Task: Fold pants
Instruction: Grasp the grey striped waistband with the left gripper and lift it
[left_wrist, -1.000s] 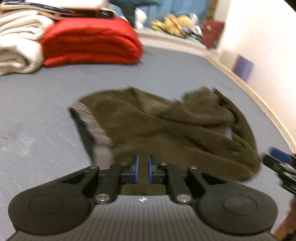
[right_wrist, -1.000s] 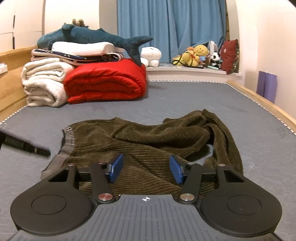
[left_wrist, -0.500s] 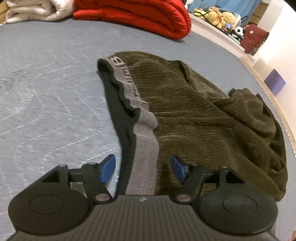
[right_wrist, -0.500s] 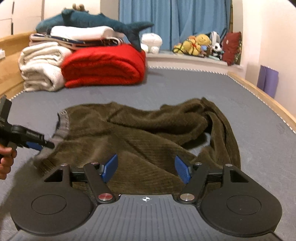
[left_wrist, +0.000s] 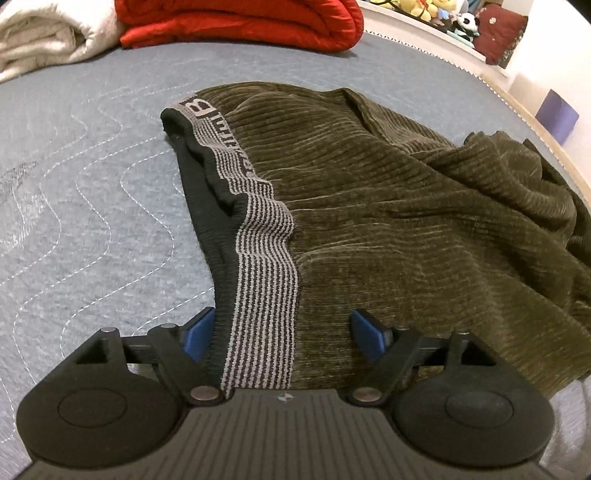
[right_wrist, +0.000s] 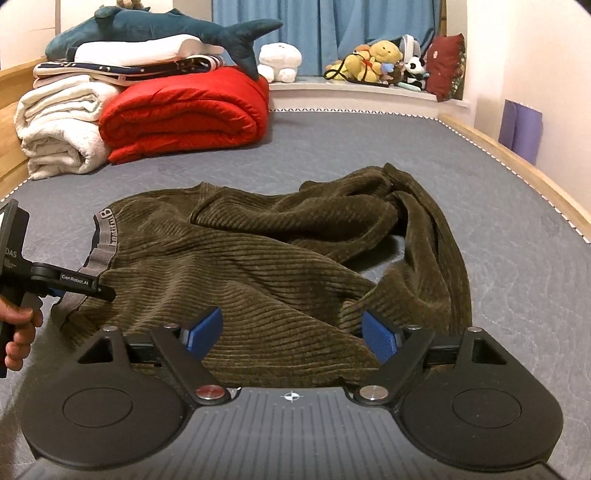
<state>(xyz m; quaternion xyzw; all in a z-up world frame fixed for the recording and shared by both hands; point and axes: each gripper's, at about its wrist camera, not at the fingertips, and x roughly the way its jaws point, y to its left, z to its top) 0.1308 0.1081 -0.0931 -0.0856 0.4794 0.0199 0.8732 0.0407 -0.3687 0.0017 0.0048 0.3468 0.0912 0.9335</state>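
Olive corduroy pants (right_wrist: 258, 266) lie bunched on the grey quilted mattress (right_wrist: 498, 229), roughly mid-way across it, with the striped grey waistband (left_wrist: 258, 266) toward the left edge and the legs crumpled in loose loops toward the right edge. Nothing looks folded yet: the cloth is neither flat nor squared, so I judge the task is at its very start, with spreading, aligning the legs and every fold left to do. The left gripper (left_wrist: 284, 332) sits with its jaws wide apart, straddling the near end of the waistband without pinching it. The right gripper (right_wrist: 293, 332) is likewise spread wide over the near hem of the corduroy, holding nothing. Farther off, at the mattress's far left corner, a red quilt (right_wrist: 184, 114) and white towels (right_wrist: 59, 125) are stacked.
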